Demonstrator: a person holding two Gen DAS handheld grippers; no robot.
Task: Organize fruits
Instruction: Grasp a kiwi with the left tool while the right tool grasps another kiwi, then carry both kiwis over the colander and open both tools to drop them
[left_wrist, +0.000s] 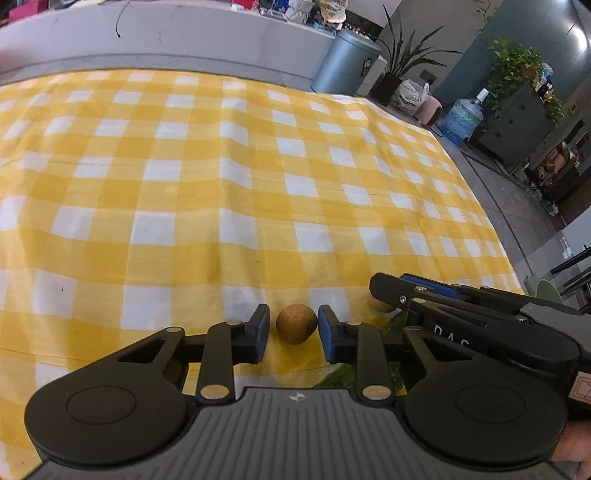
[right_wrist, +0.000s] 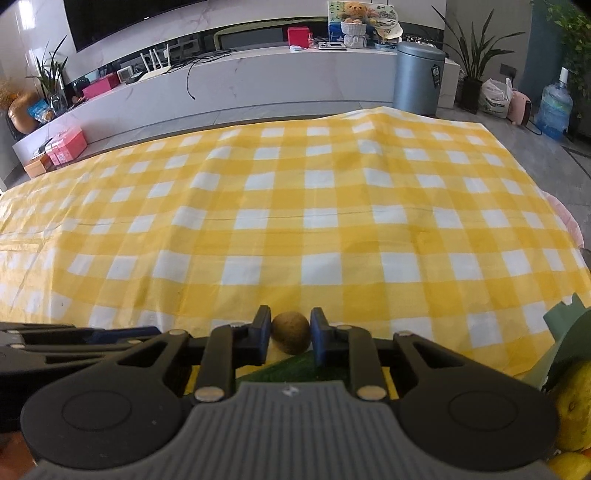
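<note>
Yellow-checked cloth covers the surface (left_wrist: 221, 184). Left gripper (left_wrist: 293, 326) brackets a small brown fruit (left_wrist: 296, 323), pads seemingly not yet touching. Right gripper (right_wrist: 290, 334) is clamped on a second brown fruit (right_wrist: 290, 332) over a green leaf (right_wrist: 291, 371). Sorting looks barely begun; yellow citrus (right_wrist: 574, 402) waits nearby. Beyond stand a bin (right_wrist: 419, 77) and houseplants.

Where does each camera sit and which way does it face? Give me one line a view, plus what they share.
Left wrist: on the left gripper, looking down its fingers at a brown fruit between its pads; the right gripper and a hand show at right.
Right wrist: on the right gripper, which is clamped on a second brown fruit; the left gripper shows at left.
Shared: the yellow checked cloth, the grey bin, each other's gripper.
</note>
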